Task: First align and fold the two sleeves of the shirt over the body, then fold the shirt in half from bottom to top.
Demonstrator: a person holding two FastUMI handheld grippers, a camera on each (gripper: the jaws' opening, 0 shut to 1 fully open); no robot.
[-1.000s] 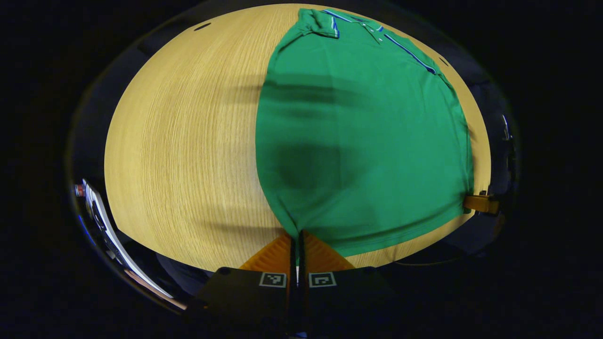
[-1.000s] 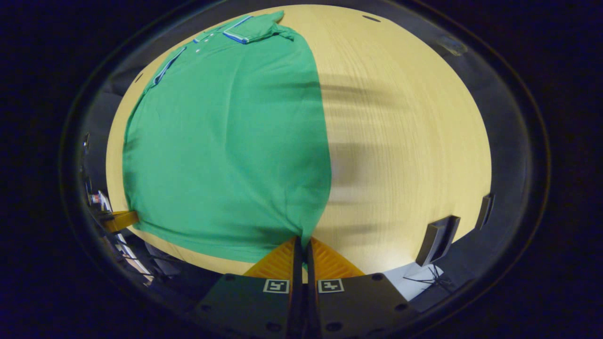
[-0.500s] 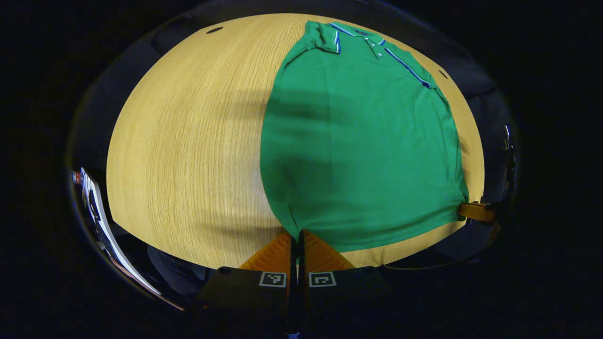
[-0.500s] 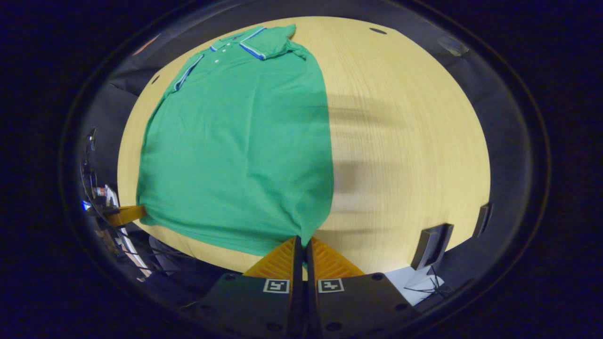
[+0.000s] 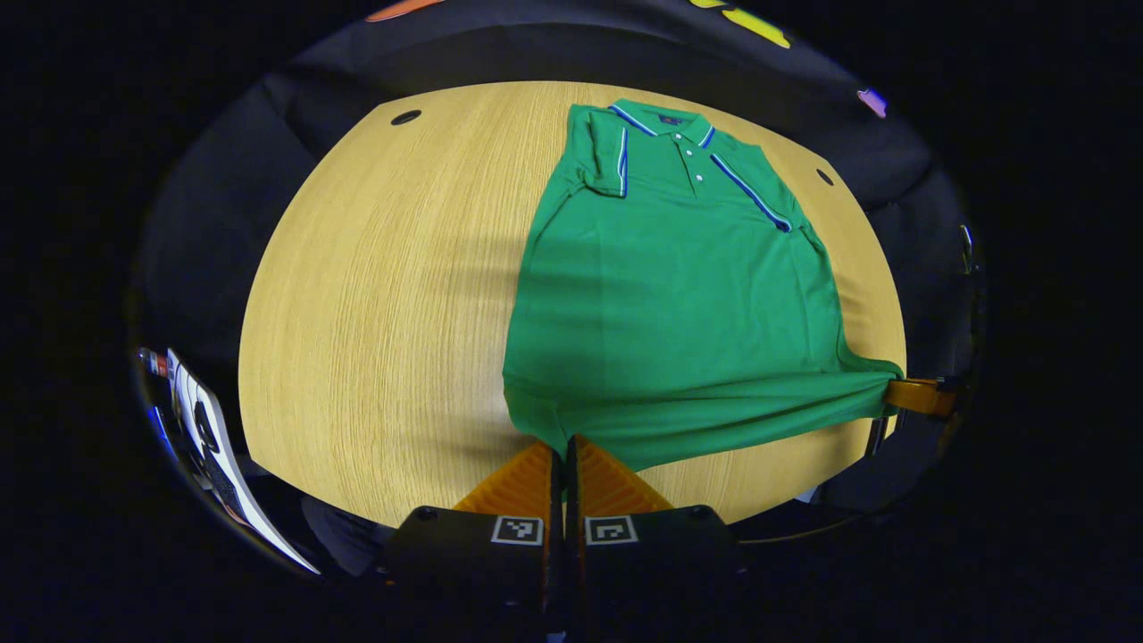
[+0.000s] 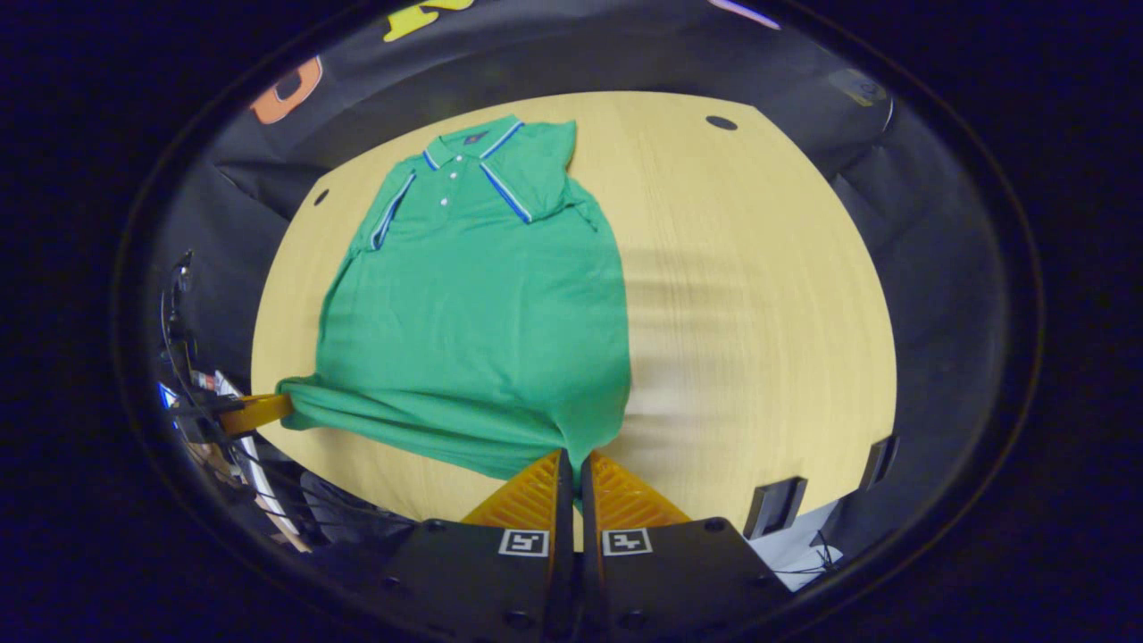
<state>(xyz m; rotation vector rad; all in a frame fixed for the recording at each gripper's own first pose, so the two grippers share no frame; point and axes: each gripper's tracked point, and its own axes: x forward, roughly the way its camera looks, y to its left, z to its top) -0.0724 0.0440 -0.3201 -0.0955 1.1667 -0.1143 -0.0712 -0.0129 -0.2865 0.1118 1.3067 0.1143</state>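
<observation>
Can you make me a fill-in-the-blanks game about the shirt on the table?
1. The shirt is the colour ____.
2. It lies on a ____ table.
3. The left hand-held gripper and the right hand-held gripper each pinch a corner of the shirt's ____ edge.
4. Both sleeves are already folded ____ the body of the shirt.

Missing words: green; wooden; bottom; over

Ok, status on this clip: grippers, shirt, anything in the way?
Left gripper and right gripper each shut on a bottom hem corner of the green polo shirt. Both sleeves folded over the body, hem lifted off the wooden table. Nothing obstructing.
</observation>
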